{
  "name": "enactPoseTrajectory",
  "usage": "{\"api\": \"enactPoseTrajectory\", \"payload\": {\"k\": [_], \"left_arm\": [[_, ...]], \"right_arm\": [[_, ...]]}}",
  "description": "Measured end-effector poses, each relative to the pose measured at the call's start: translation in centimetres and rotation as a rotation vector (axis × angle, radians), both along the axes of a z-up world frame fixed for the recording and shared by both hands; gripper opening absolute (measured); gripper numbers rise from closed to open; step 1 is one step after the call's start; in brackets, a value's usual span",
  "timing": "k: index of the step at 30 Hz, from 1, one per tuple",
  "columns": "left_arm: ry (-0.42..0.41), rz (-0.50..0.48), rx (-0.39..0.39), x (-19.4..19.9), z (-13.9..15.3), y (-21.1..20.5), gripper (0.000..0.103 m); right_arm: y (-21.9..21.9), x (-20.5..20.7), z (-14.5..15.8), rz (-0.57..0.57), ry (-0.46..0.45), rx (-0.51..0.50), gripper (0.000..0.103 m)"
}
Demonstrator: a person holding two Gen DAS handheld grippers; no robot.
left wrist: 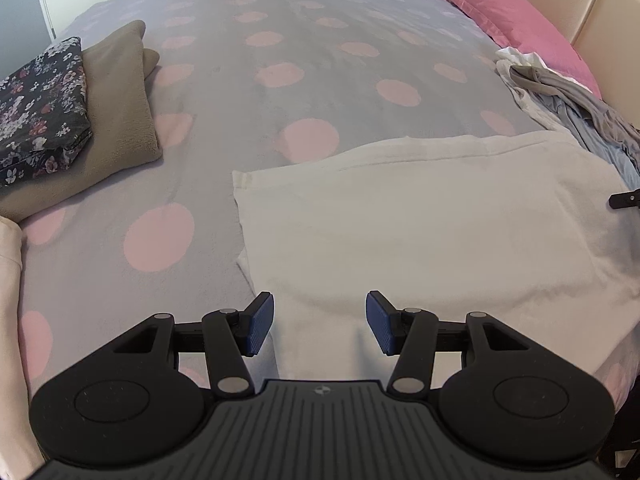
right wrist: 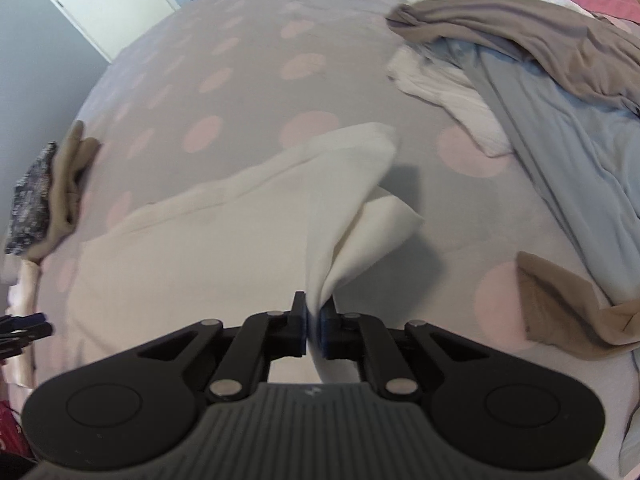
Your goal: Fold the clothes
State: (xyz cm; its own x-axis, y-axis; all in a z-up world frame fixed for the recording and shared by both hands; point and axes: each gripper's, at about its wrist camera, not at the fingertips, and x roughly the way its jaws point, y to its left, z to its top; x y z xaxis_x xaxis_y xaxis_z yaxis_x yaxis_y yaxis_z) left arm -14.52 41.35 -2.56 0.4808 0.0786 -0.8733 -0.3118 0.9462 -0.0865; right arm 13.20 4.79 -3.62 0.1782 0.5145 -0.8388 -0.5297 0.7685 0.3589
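A white cloth (left wrist: pixel 420 216) lies folded on the grey bedspread with pink dots (left wrist: pixel 248 92). My left gripper (left wrist: pixel 320 322) hovers open over the cloth's near edge, with nothing between its blue pads. In the right wrist view the same white cloth (right wrist: pixel 208 240) has its right corner lifted off the bed. My right gripper (right wrist: pixel 315 322) is shut on that pinched corner, and the fabric drapes away from the pads in a fold. The right gripper's tip (left wrist: pixel 624 199) peeks in at the right edge of the left wrist view. The left gripper's fingers (right wrist: pixel 28 328) show at the far left.
A folded tan garment (left wrist: pixel 116 120) and a dark floral one (left wrist: pixel 40 108) are stacked at the left. A heap of grey, light blue and white clothes (right wrist: pixel 540 92) lies at the right, beside a pink pillow (left wrist: pixel 508 12). Another tan piece (right wrist: pixel 560 304) lies near right.
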Motion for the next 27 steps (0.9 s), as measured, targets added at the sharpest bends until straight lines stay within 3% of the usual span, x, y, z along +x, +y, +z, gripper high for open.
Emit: {"api": "enactPoseTrajectory", "payload": {"k": [11,13,16,19,27], "left_arm": [[-0.053,-0.043,-0.072,-0.2,1.4,-0.2,0.045],[-0.041,-0.041,-0.067,-0.1,1.4,-0.2,0.042],[-0.02,-0.032,-0.051,0.1,1.2,-0.2,0.027],[0.002,-0.001,-0.035,0.1,1.1,0.5,0.019],[0.006,0.055,-0.062,0.1,0.9,2.0,0.018]], "right_arm": [[7.2,-5.6,6.0,0.143,0.006,0.065,0.007],[8.7,-6.2,6.3,0.148,0.021,0.074,0.007],[11.3,-7.3,6.7,0.168,0.045,0.096,0.007],[14.1,-8.5,6.9,0.2,0.067,0.122,0.007],[22.3,-12.4,5.7,0.307,0.132,0.173,0.007]]}}
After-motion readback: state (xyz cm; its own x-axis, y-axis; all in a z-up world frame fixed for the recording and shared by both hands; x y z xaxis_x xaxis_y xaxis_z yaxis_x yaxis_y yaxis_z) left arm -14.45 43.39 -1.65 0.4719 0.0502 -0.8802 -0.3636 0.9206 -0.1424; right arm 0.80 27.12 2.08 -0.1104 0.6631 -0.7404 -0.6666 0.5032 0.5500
